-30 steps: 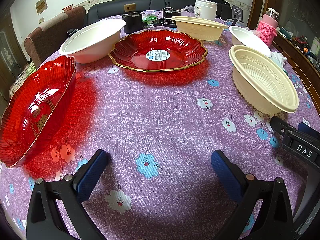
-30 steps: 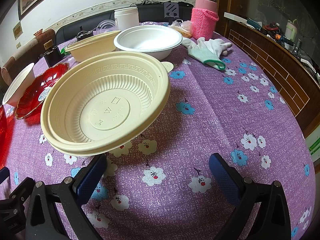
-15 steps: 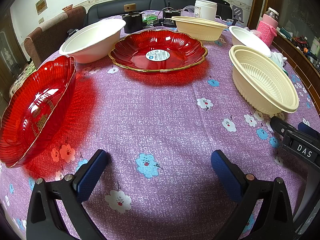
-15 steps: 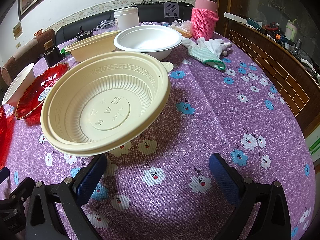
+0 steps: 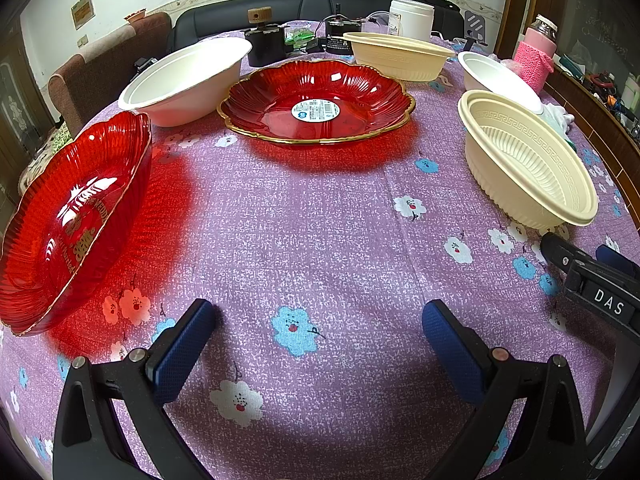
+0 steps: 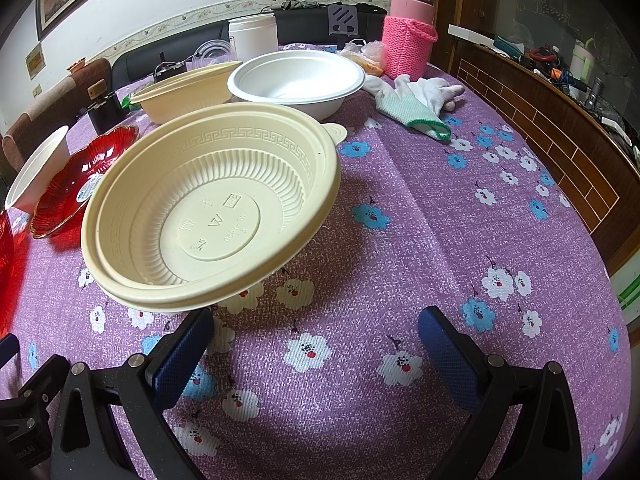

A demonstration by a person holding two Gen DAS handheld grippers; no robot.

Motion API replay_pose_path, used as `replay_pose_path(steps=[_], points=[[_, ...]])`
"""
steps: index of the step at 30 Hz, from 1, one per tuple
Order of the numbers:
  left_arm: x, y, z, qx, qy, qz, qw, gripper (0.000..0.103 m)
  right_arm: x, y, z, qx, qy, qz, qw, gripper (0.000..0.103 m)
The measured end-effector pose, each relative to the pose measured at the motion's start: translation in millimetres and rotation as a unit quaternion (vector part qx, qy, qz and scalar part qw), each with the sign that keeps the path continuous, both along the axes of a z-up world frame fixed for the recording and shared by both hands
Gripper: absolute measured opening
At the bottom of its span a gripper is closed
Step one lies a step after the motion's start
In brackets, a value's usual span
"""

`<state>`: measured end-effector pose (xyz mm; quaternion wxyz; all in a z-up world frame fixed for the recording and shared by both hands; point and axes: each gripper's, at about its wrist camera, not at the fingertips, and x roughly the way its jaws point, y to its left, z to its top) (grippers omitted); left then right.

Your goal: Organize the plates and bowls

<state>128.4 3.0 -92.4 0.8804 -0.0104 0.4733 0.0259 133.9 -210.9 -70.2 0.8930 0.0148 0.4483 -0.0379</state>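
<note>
Plates and bowls sit unsorted on the purple flowered tablecloth (image 5: 320,216), so I judge the sorting has not yet started. My left gripper (image 5: 318,340) hangs low over bare cloth, jaws spread wide and holding nothing. My right gripper (image 6: 316,340) is just as wide and empty, its left pad just below the rim of the nearest cream ribbed plastic bowl (image 6: 216,208).

That bowl looks like the natural first pick: I would close on its near rim and carry it to the second cream plastic bowl (image 5: 400,54) at the far side for nesting. The two red scalloped glass plates, one at my left (image 5: 76,216) and one in the middle with a label (image 5: 316,100), make a pair for the left gripper. Two white bowls stand apart, one far left (image 5: 188,76), one far right (image 6: 296,80).

A white work glove (image 6: 416,100), a pink knit-sleeved flask (image 6: 410,36), and a white tub (image 6: 254,36) crowd the far edge; the small dark items behind are too blurred to name.
</note>
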Motion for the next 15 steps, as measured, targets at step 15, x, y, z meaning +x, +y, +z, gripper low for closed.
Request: replay_pose_path(steps=[15], points=[[-0.6, 0.0, 0.1, 0.000, 0.000, 0.000, 1.0000, 0.103, 0.7, -2.4, -0.3, 0.000, 0.000, 0.000, 1.000, 0.102]])
